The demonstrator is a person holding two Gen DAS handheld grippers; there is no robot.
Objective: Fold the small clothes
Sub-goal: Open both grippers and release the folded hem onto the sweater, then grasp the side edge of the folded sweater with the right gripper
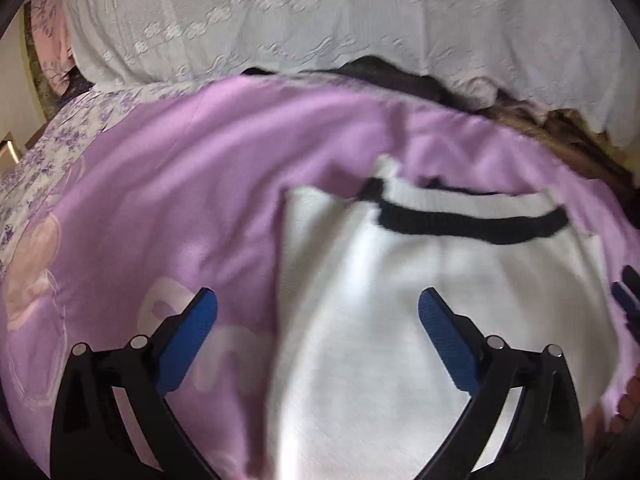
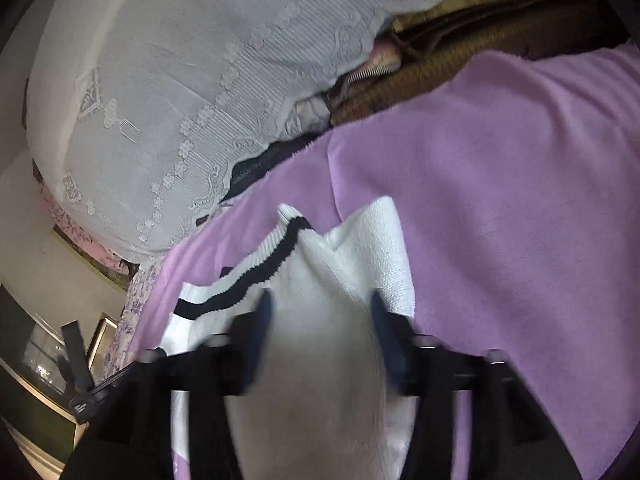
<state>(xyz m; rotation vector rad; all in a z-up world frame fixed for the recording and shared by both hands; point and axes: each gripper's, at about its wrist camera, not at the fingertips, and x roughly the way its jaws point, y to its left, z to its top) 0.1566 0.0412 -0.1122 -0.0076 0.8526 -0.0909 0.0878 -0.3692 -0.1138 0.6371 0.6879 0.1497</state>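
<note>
Two sets of fingers are mine here, one in each hand, and both are over a white knitted garment with a black ribbed trim band (image 1: pixel 400 300) that lies on a lilac fleece blanket (image 1: pixel 200 184) spread across the bed.

My left fingers (image 1: pixel 318 312) are spread wide, released, with nothing between the blue pads (image 1: pixel 192 332). They hover above the garment's left edge: the left pad sits over the blanket, the right one over the white knit. The black band curves across the far part of the garment, ahead of me.

My right fingers (image 2: pixel 320 312) are blurred (I can make out dark pads on either side and little else). A bulge of the white garment (image 2: pixel 320 360) fills the gap between them, so I appear to be grasping it, with the cloth bunched up towards the camera. Beyond the pads a corner of the knit is turned over, and the black band runs off to the left. In the left view, the tips of my right fingers show at the far right edge, beside the garment.

Behind the blanket sits a white lace-patterned cover (image 1: pixel 320 20) draped over something bulky, with brown woven fabric (image 2: pixel 440 64) at its right. A purple floral sheet (image 1: pixel 36 172) shows at the blanket's left.
</note>
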